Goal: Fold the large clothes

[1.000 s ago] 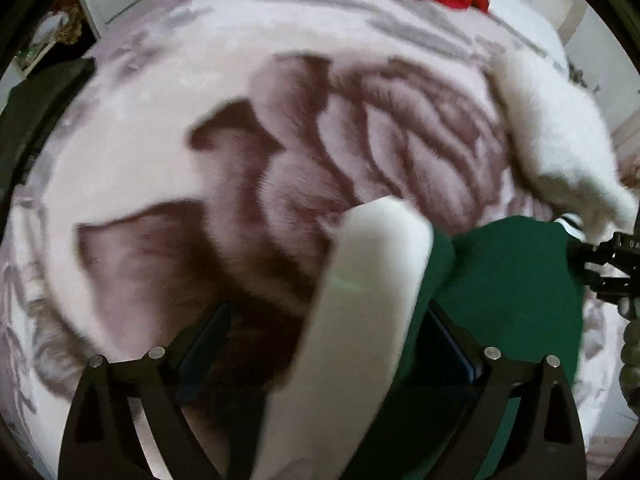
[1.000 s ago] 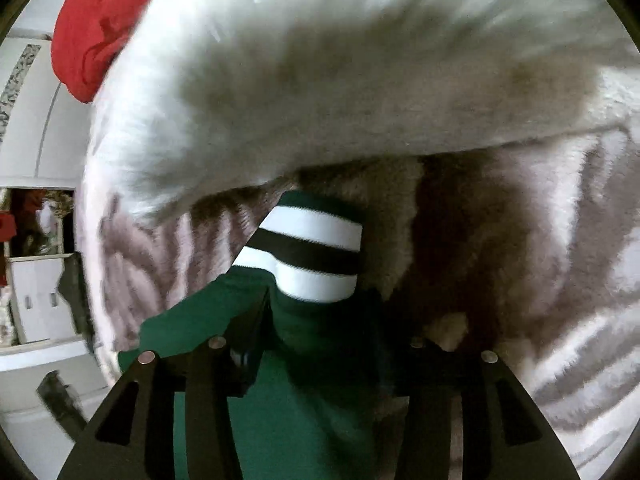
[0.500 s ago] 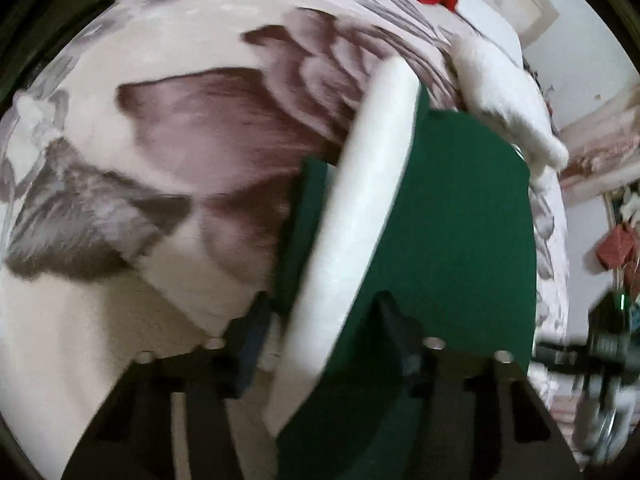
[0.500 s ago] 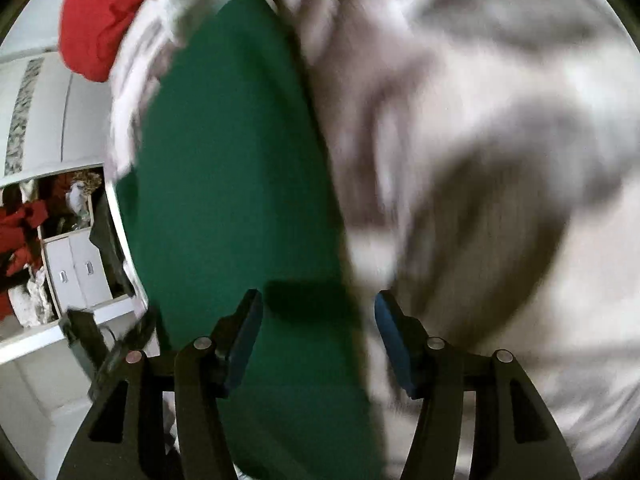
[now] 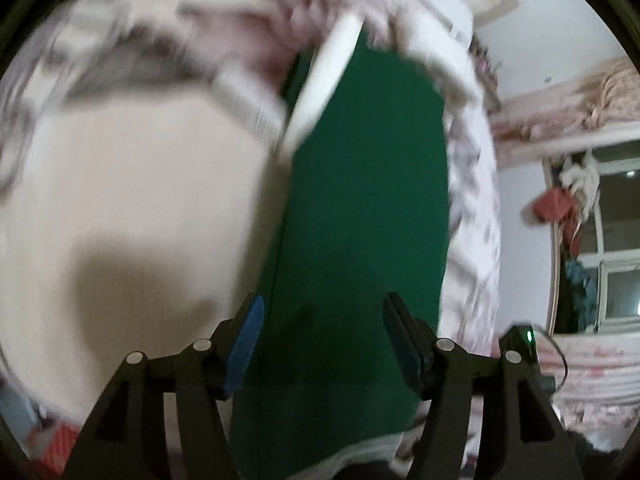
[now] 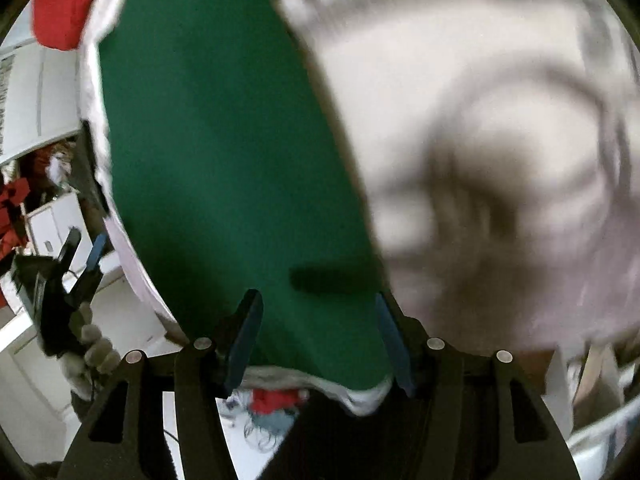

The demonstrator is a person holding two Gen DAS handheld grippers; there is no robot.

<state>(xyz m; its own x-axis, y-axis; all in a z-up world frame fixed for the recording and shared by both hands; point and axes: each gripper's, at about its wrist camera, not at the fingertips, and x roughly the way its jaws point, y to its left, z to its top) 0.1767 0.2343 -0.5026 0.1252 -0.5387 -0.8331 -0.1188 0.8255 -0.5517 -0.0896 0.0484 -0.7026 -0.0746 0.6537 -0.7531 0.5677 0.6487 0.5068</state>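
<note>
The green garment [image 5: 360,208] is laid out as a long flat panel on the patterned blanket [image 5: 132,184], and it serves as the landmark for everything else. A release after a fold is judged to be the step in hand: the left gripper [image 5: 320,344] is held over the near end of the garment with its jaws apart and nothing between them, and the right gripper [image 6: 316,336] is likewise held over the near end with its jaws apart, a shadow being cast on the cloth just ahead of it. The next move is judged to call for a fresh grasp on an edge or corner of the garment, so that a further fold can be made without the lower layer being dragged.

In the left wrist view a white band [image 5: 320,92] is shown along the far left edge of the garment, which is not seen from the right. In the right wrist view the other gripper [image 6: 76,276] is shown beyond the garment's left edge, and a red cloth [image 6: 68,4] beyond its far end.
</note>
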